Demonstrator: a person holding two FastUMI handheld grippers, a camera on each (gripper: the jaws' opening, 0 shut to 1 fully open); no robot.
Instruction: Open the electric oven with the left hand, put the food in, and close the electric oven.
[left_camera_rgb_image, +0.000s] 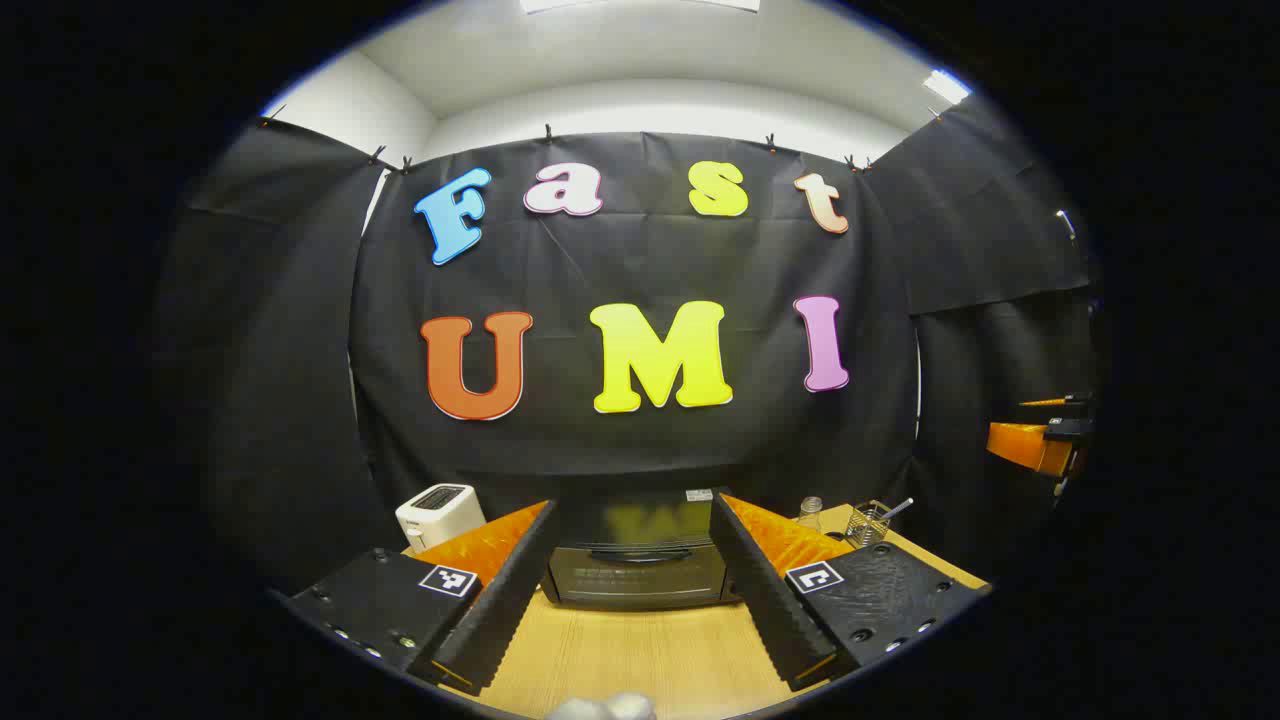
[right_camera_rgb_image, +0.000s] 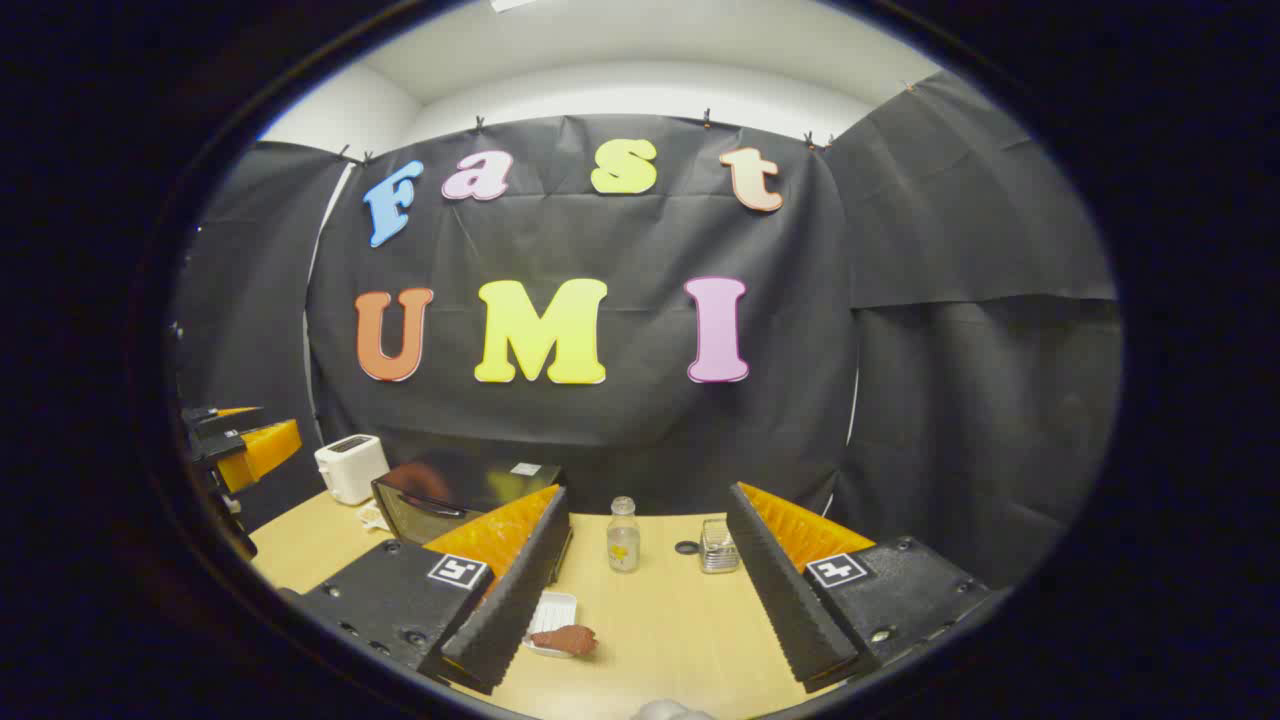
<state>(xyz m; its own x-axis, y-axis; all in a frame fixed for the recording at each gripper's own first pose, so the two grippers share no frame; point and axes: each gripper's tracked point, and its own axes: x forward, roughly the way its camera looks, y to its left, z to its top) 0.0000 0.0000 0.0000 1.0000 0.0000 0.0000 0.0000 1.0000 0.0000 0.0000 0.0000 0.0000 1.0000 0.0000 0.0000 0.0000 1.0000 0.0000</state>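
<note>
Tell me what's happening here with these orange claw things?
A person holds a tool in each hand over a wooden table. The left tool is open and faces the electric oven, whose door is shut. The right tool is open too, above a brown piece of food on a small white tray. Nothing is held yet. A toaster and a bottle stand nearby.

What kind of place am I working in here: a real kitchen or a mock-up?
Likely a staged recording booth, not a kitchen: black cloth walls clipped up around a wooden table holding an electric oven and a toaster.
</note>
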